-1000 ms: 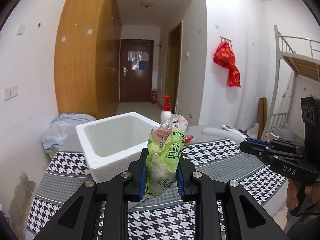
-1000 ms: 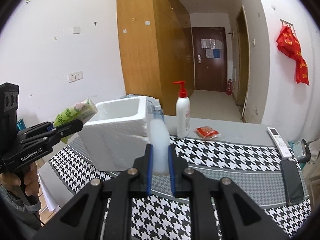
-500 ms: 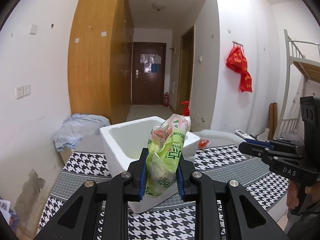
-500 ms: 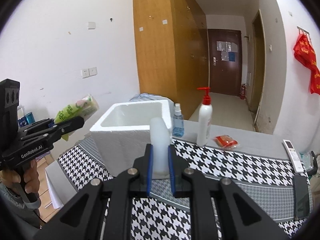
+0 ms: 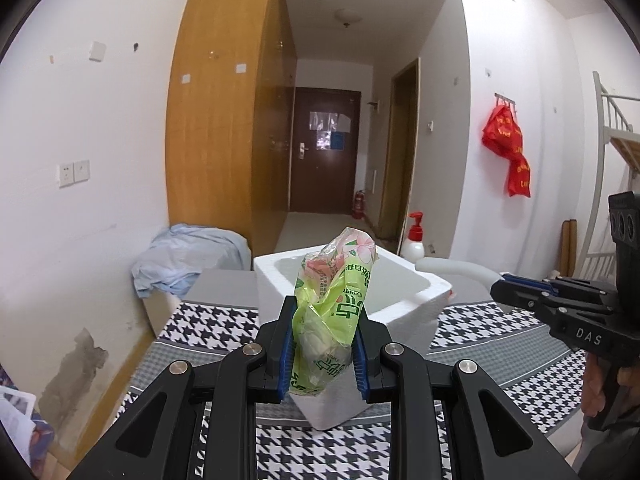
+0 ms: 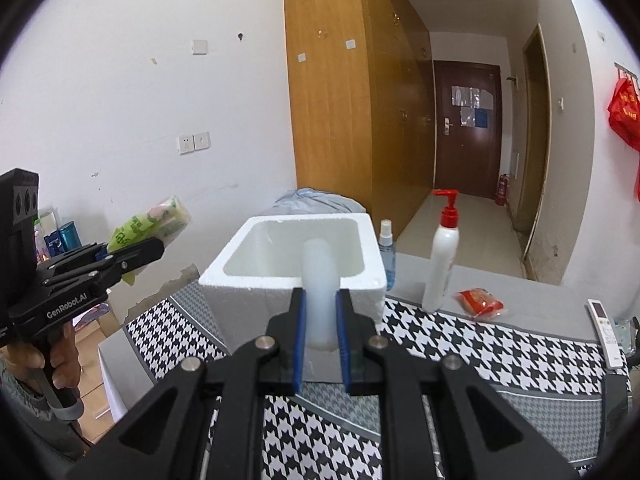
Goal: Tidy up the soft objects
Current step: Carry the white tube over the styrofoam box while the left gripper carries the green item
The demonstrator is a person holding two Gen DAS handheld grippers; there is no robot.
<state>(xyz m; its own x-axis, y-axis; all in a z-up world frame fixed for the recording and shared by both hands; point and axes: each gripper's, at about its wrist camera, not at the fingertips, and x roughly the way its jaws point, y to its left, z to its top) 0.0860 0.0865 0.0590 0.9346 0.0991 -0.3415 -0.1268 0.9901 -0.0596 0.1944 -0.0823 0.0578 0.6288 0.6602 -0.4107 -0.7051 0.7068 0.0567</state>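
Note:
My left gripper (image 5: 323,344) is shut on a green tissue pack (image 5: 334,304) and holds it above the table, in front of the white foam box (image 5: 416,308). In the right wrist view this gripper (image 6: 132,256) and its pack (image 6: 154,222) hang left of the box (image 6: 288,292). My right gripper (image 6: 320,344) is shut on a white soft foam piece (image 6: 320,292), raised just before the box's near wall. In the left wrist view the right gripper (image 5: 504,286) stands right of the box with the white piece (image 5: 452,270) sticking out.
A houndstooth cloth (image 6: 460,360) covers the table. A red-pump lotion bottle (image 6: 440,256), a small spray bottle (image 6: 387,252), a red packet (image 6: 480,302) and a remote (image 6: 604,320) lie behind and right of the box. Blue bedding (image 5: 188,256) lies at the far left.
Both grippers have risen and drawn closer to the foam box, which now sits lower and more central in both views. Both holds are unchanged.

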